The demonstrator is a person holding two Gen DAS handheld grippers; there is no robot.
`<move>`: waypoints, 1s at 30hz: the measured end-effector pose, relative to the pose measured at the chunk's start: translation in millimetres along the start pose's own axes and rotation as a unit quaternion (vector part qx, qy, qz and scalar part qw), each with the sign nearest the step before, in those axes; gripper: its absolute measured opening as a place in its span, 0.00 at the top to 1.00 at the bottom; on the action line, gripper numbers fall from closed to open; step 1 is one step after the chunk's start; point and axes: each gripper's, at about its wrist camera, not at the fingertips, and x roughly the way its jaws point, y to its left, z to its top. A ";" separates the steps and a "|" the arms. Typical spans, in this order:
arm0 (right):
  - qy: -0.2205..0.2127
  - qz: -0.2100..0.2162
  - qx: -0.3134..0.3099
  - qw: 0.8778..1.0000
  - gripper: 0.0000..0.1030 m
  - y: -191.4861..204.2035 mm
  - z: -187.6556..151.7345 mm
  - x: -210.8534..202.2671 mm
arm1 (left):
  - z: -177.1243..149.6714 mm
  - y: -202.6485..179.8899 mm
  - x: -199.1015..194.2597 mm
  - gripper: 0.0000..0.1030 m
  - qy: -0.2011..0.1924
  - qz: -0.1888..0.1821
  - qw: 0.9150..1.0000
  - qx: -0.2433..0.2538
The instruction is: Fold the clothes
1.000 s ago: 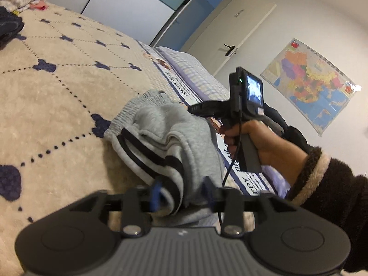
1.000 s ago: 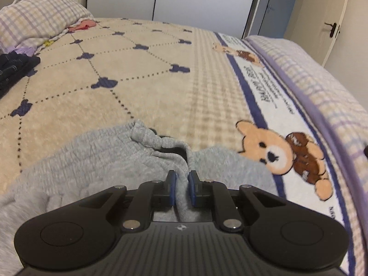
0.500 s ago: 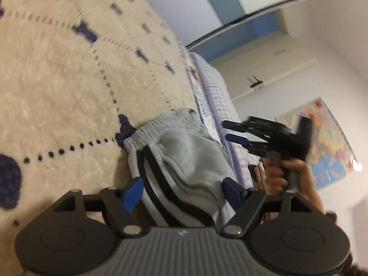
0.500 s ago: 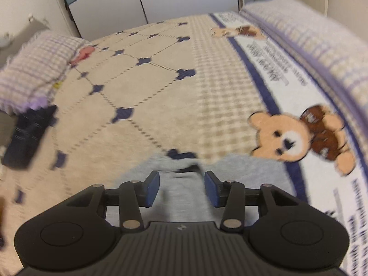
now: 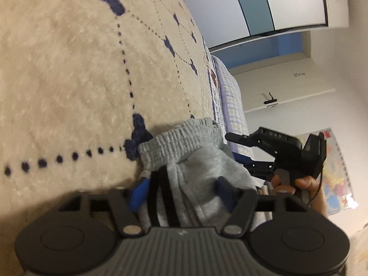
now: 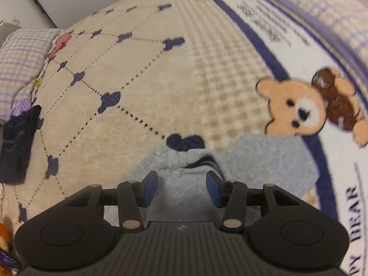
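Grey sweatpants [image 5: 195,172] lie bunched on the blanket [image 5: 57,80], their striped side between the blue pads of the left gripper [image 5: 181,191]. Its jaws are closing about half apart; whether the pads press the cloth I cannot tell. Beyond them the elastic waistband points away. The right gripper [image 6: 181,186] hangs above the same grey cloth, jaws opening, nothing pinched. Past its tips lies cream blanket; to its right, a printed bear [image 6: 299,108]; far left, dark folded clothing [image 6: 18,147].
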 end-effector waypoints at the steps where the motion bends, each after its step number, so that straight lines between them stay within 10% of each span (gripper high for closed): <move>1: 0.007 0.012 0.009 1.000 0.51 -1.5 -0.6 2.9 | -0.8 -3.0 0.1 0.58 -0.005 0.001 1.000 0.009; 6: 0.017 0.022 0.024 0.999 0.47 1.1 -3.0 4.8 | -6.7 -29.3 -7.9 0.78 -0.050 0.018 0.994 0.091; 9: 0.023 0.026 0.023 0.999 0.46 4.0 -1.5 1.4 | -16.7 -54.6 -11.5 0.81 -0.078 0.035 0.977 0.193; 16: 0.024 0.044 0.001 0.999 0.43 18.1 1.9 -19.6 | -65.3 -102.3 -14.9 0.84 -0.097 0.037 0.895 0.433; 22: 0.036 0.040 -0.047 0.997 0.41 38.8 -3.7 -27.5 | -97.8 -114.3 -12.3 0.84 -0.074 0.008 0.851 0.520; 27: 0.037 -0.012 -0.081 0.996 0.41 52.5 -7.1 -17.4 | -102.9 -114.5 -14.6 0.84 -0.061 -0.003 0.847 0.527; 30: 0.029 -0.034 -0.074 0.996 0.41 52.0 -2.6 -8.3 | -92.5 -107.5 -17.4 0.83 -0.056 -0.002 0.872 0.487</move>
